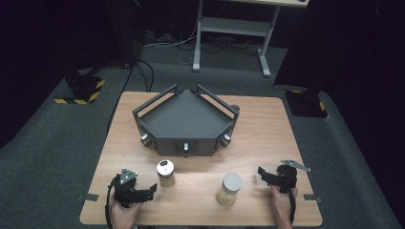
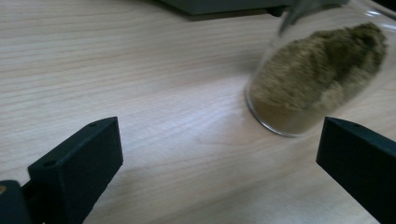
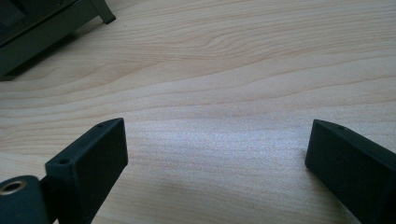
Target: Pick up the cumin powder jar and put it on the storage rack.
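1. No brand, label or writing readable on either jar or on the dark tray (image 1: pixel 186 119); the pale patch on the left jar's lid too small to make out.
2. Left jar (image 1: pixel 165 173) upright on the wooden table (image 1: pixel 258 124), long axis vertical, dark lid up, just near of the tray's front and just right of the left gripper (image 1: pixel 143 193).
3. Right jar (image 1: pixel 229 189) also upright, grey lid up, near edge of the table, between the two grippers and closer to the right gripper (image 1: pixel 262 172).
4. Left gripper low at the near left corner, jaws spread wide and pinching nothing, pointing right toward the left jar.
5. In the left gripper view, that jar (image 2: pixel 317 79) beyond the right-hand jaw, not between the jaws, olive-brown powder inside; top cut off by the frame, glass blurred.
6. Right gripper at the near right, jaws spread wide on nothing, pointing left toward the right jar.
7. In the right gripper view, bare wood between the jaws, a corner of the tray (image 3: pixel 42 28) at far left, cut off by the frame.
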Demonstrator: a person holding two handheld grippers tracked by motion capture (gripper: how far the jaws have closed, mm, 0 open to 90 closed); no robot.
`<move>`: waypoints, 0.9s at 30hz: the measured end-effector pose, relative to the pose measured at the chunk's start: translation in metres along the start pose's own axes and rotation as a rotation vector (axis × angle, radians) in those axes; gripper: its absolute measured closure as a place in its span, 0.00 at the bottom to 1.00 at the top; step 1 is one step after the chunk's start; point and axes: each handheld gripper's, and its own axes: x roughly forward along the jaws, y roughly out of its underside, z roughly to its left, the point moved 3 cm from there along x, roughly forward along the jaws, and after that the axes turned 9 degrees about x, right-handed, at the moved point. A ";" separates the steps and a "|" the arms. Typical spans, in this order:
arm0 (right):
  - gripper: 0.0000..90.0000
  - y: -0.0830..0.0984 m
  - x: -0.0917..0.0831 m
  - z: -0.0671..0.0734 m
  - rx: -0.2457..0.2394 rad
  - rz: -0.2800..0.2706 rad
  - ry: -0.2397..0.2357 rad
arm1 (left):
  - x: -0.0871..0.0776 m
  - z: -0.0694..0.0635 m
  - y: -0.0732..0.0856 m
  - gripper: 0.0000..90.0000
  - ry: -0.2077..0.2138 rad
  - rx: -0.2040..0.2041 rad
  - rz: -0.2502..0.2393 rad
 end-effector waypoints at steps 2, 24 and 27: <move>0.06 0.000 0.000 0.000 0.000 0.000 0.000 | -0.001 -0.004 0.001 0.01 0.008 0.005 -0.001; 0.06 0.000 0.000 0.000 0.001 -0.001 0.001 | 0.023 -0.040 -0.020 0.01 0.082 0.112 0.007; 0.06 0.001 0.000 0.000 0.002 -0.001 0.001 | 0.025 -0.041 -0.023 0.01 0.082 0.119 0.010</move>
